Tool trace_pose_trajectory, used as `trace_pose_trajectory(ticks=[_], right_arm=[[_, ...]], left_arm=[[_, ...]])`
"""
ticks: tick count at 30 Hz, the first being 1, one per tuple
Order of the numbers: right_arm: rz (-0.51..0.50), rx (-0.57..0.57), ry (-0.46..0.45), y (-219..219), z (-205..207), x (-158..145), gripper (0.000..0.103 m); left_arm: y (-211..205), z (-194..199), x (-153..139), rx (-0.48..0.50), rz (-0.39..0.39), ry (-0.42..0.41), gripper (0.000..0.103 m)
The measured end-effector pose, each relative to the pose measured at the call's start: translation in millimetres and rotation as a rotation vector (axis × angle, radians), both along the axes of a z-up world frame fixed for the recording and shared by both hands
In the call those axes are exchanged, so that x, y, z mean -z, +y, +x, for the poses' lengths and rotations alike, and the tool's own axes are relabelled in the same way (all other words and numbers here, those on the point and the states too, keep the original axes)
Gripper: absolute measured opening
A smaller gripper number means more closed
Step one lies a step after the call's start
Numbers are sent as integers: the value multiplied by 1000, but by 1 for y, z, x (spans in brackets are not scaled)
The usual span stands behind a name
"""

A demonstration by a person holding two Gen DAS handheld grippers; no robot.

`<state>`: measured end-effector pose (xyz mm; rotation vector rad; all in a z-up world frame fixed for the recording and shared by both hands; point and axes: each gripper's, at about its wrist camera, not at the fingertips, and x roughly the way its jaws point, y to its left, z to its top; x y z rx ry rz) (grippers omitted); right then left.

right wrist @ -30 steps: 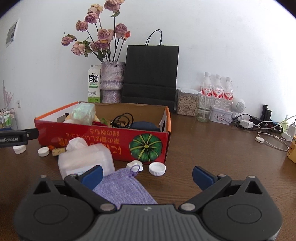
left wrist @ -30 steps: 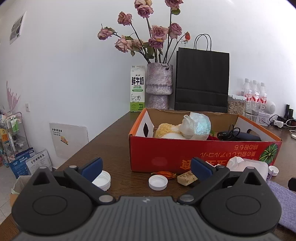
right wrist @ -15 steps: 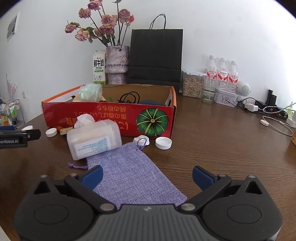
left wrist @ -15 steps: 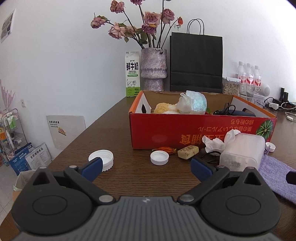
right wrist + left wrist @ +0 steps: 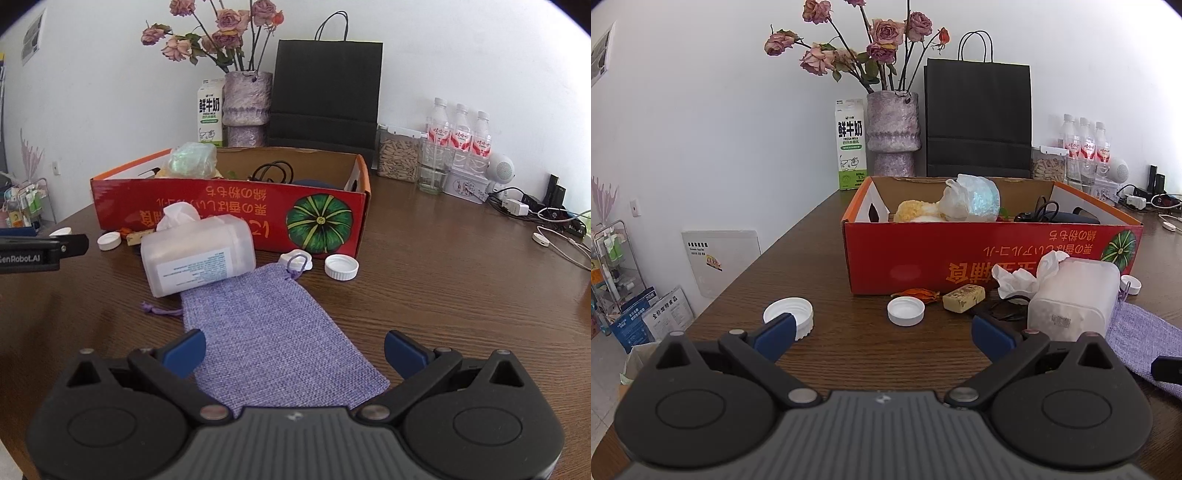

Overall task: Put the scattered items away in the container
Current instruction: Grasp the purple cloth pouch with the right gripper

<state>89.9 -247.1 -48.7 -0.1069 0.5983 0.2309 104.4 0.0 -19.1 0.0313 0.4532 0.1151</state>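
A red cardboard box (image 5: 960, 258) (image 5: 229, 206) stands on the wooden table and holds a crumpled plastic bag, a yellow sponge and a black cable. In front of it lie two white lids (image 5: 906, 311) (image 5: 790, 317), an orange wrapper (image 5: 918, 294), a tan block (image 5: 963, 297), a translucent tissue canister (image 5: 1075, 299) (image 5: 199, 254) on its side and a purple cloth pouch (image 5: 273, 332) (image 5: 1141, 339). My left gripper (image 5: 882, 334) is open, low over the table before the lids. Over the near end of the pouch, my right gripper (image 5: 293, 350) stands open. Two more white caps (image 5: 341, 267) (image 5: 295, 260) lie by the pouch's drawstring.
Behind the box stand a milk carton (image 5: 851, 144), a vase of dried roses (image 5: 893, 136) and a black paper bag (image 5: 978, 118). Water bottles (image 5: 458, 140), a seed jar (image 5: 399, 158) and tangled chargers (image 5: 543, 218) fill the right rear. The table's left edge (image 5: 731, 280) drops to floor clutter.
Both grippers have pulled back from the box, so more table and scattered items show before them. The pouch now lies between the right fingers. Both stayed open.
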Motion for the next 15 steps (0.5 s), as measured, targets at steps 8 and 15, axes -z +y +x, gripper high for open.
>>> trace_pose_trajectory(ticks=[8,15], right_arm=[[31,-35,83,-1,11,5,103],[45,-83,34,0,2,3,58]], left_arm=[[-5,1,1,14,27,14,103],[-7,3,8,44,8,75,103]])
